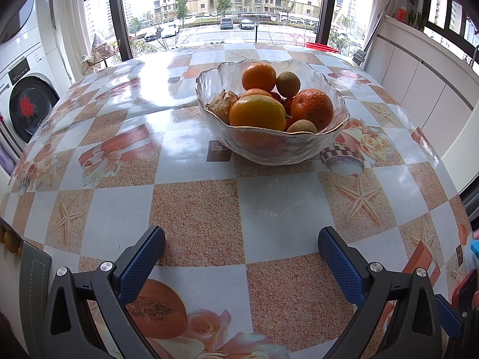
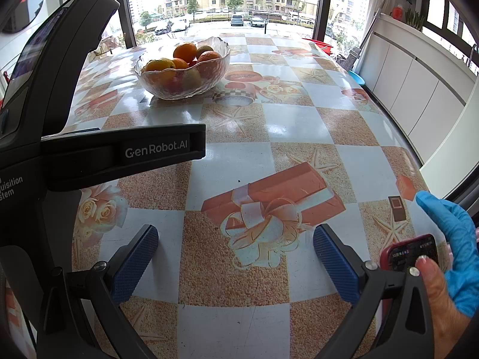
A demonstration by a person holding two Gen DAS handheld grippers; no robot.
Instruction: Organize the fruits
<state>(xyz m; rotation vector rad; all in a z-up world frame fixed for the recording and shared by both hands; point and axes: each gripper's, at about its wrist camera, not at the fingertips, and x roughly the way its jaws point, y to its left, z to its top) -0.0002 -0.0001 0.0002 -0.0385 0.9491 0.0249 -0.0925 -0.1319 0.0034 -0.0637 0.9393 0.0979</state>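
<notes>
Fruit sits heaped in a glass bowl [image 1: 271,137] straight ahead of the left gripper [image 1: 241,239], well apart from its blue pads. Its jaws stand spread wide with nothing between them, hovering low over the checked worktop [image 1: 194,221], probably lined up on the bowl so the next reach goes directly forward. Topmost in the pile is an orange [image 1: 259,77], with a small brownish fruit [image 1: 288,84] touching it on the right; a large yellow-orange fruit [image 1: 257,112] leans at the near rim beside a papery dried husk [image 1: 222,103], and another orange [image 1: 312,109] fills the right side. Piled so high, the top pieces look easiest to lift without disturbing the rest.

From the right wrist, the right gripper [image 2: 236,237] is likewise spread and empty, held above a printed gift box pattern on the worktop [image 2: 299,125]. The bowl [image 2: 182,68] lies far ahead and to the left of it, with the other tool's black body [image 2: 119,152] crossing the near left of the view. Just right of the gripper, a hand in a blue glove [image 2: 452,233] and a bare thumb hold a red phone [image 2: 411,255], seemingly tending the recording, so sorting has likely not begun.
</notes>
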